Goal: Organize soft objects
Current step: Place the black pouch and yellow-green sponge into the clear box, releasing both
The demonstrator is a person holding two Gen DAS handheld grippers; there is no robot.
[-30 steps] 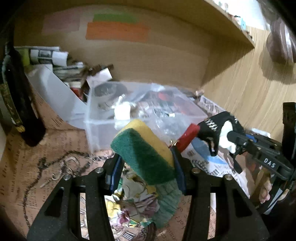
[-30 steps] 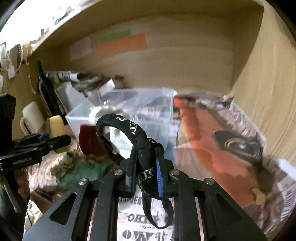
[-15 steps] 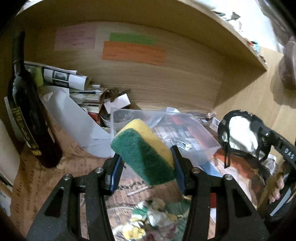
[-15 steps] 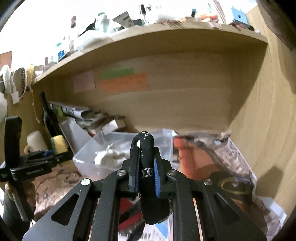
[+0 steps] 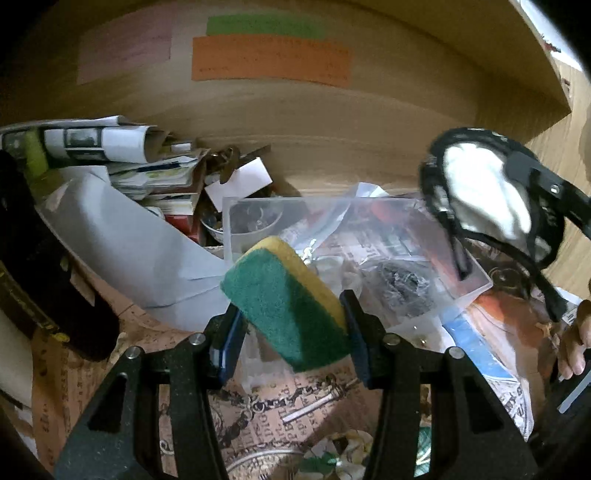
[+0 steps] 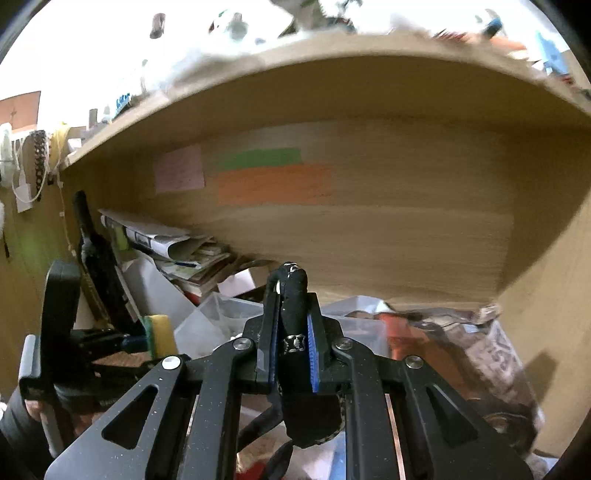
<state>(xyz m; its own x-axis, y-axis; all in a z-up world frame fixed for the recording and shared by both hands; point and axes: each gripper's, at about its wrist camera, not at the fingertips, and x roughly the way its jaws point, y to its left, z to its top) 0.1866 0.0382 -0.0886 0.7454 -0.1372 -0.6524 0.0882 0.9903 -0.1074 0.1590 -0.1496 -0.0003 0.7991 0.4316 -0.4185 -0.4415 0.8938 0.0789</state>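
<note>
Sponge (image 5: pixel 291 306) first: it is yellow with a green scouring face, and I have it pinched between the blue pads of my left gripper (image 5: pixel 291 325), tilted with the green side toward the camera. It sits in the air in front of the clear plastic bin (image 5: pixel 388 258), above the printed paper (image 5: pixel 266 402) that lines the shelf floor. From the right wrist camera I see the same sponge (image 6: pixel 159 330) off to the left, poking out of the left gripper (image 6: pixel 147 341) edge-on.

My right gripper (image 6: pixel 291 339) has its fingers drawn narrow around a black fabric band (image 6: pixel 293 332) with small white markings; the band rises just past the fingertips and hangs down below them. From the left wrist camera the band (image 5: pixel 443 221) reads as a black loop with a white lining (image 5: pixel 484 192), held up at the right, above the right edge of the bin, and the right gripper (image 5: pixel 543 184) shows only as a dark finger across the loop. Part of a bare hand (image 5: pixel 576 339) is visible at the right edge.

Behind everything is a wooden back panel carrying an orange strip (image 5: pixel 269 59), a green strip (image 5: pixel 266 26) just above it and a pale pink note (image 5: pixel 123 51) to their left. A dark bottle (image 5: pixel 40 266) stands at the far left, with a rolled newspaper (image 5: pixel 85 138) and stacked papers (image 5: pixel 159 181) between it and the bin. A crumpled floral cloth (image 5: pixel 343 450) lies at the bottom, between the gripper arms.
</note>
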